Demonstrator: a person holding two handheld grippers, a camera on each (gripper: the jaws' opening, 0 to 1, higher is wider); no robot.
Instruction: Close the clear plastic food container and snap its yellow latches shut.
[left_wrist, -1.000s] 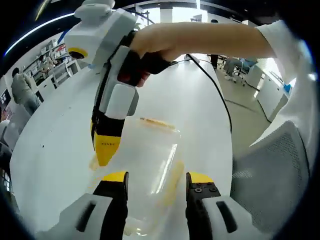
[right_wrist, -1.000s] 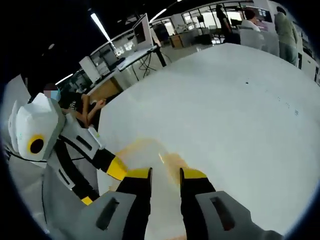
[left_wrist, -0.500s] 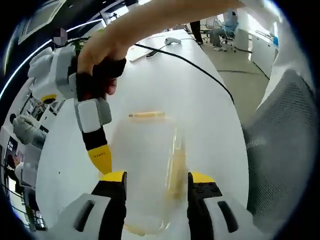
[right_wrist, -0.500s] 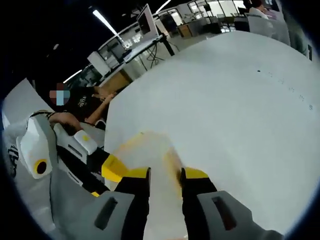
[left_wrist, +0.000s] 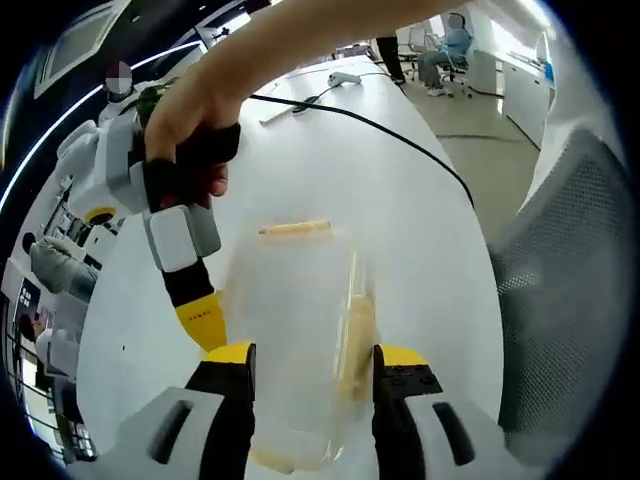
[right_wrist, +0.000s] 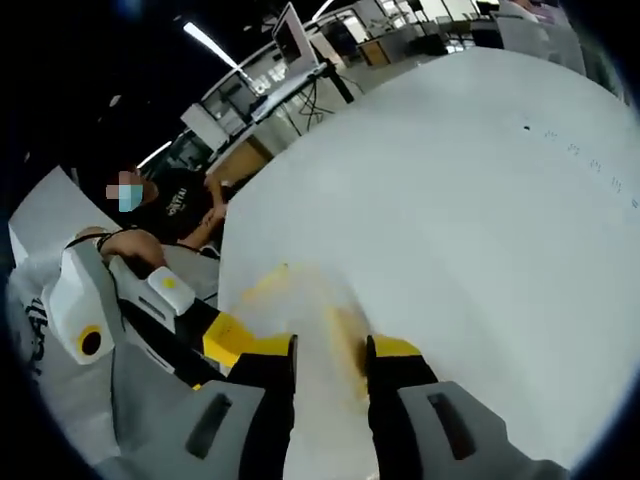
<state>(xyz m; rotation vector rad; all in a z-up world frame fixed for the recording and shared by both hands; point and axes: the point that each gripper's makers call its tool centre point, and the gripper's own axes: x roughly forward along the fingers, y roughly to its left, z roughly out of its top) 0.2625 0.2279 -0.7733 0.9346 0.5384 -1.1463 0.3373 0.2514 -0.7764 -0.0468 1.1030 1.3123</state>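
In the left gripper view the clear plastic container (left_wrist: 300, 340) lies on the white table, running away between my left gripper's (left_wrist: 315, 358) jaws. They stand open over its near end. One yellow latch (left_wrist: 295, 229) sits at its far end and another (left_wrist: 355, 330) along its right side. My right gripper (left_wrist: 200, 318), held by a hand, points down at the container's left edge. In the right gripper view the right gripper (right_wrist: 330, 350) has a narrow gap between its jaws, just above the container (right_wrist: 300, 310), with a yellow latch (right_wrist: 345, 332) beside its right jaw. The left gripper (right_wrist: 228, 338) touches the container from the left.
The white table (right_wrist: 480, 200) stretches far beyond the container. A black cable (left_wrist: 400, 135) runs across it toward a small device at the far end. A grey mesh chair (left_wrist: 560, 300) stands at the table's right edge. People sit at desks in the background.
Both views have shifted only slightly over the last half second. A second ago the left gripper view was tilted more and the right gripper hung higher over the container's left edge.
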